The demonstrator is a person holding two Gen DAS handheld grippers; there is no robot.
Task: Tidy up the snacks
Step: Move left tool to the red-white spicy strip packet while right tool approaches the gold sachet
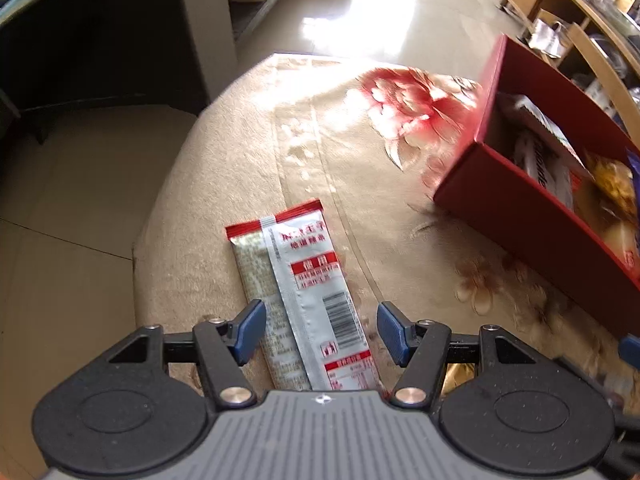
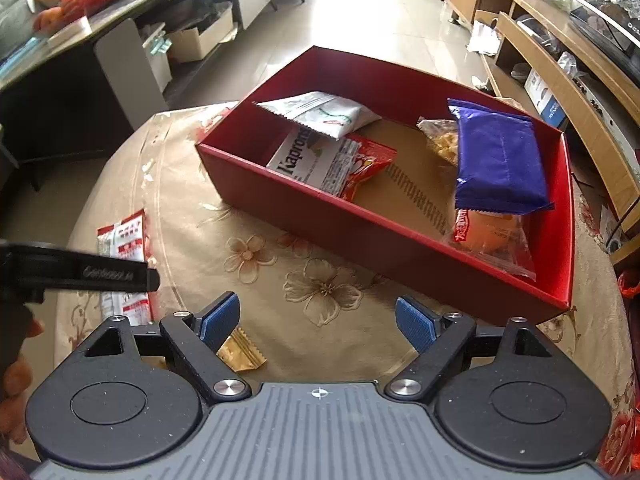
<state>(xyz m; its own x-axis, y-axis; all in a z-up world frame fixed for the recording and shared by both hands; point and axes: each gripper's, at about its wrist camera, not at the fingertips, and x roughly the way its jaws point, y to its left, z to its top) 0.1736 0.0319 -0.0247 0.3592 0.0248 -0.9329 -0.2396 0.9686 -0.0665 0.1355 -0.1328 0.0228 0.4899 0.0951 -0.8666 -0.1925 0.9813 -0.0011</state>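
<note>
A long silver and red snack packet (image 1: 308, 292) lies flat on the flowered tablecloth near the table's left edge. My left gripper (image 1: 322, 330) hangs just over its near half, open, with the pads either side of it and not pressing. That packet (image 2: 124, 248) also shows in the right wrist view, partly behind the left gripper's black body. My right gripper (image 2: 318, 320) is open over bare cloth, holding nothing. A small gold packet (image 2: 242, 352) lies under its left finger. The red box (image 2: 320, 216) beyond holds several snack packets, among them a blue one (image 2: 500, 160).
The red box (image 1: 520, 208) stands to the right of the left gripper. The round table's edge (image 1: 140, 248) drops to the floor close to the left of the silver packet. Wooden shelves (image 2: 560, 80) line the right wall. A hand (image 2: 16, 372) shows at the left border.
</note>
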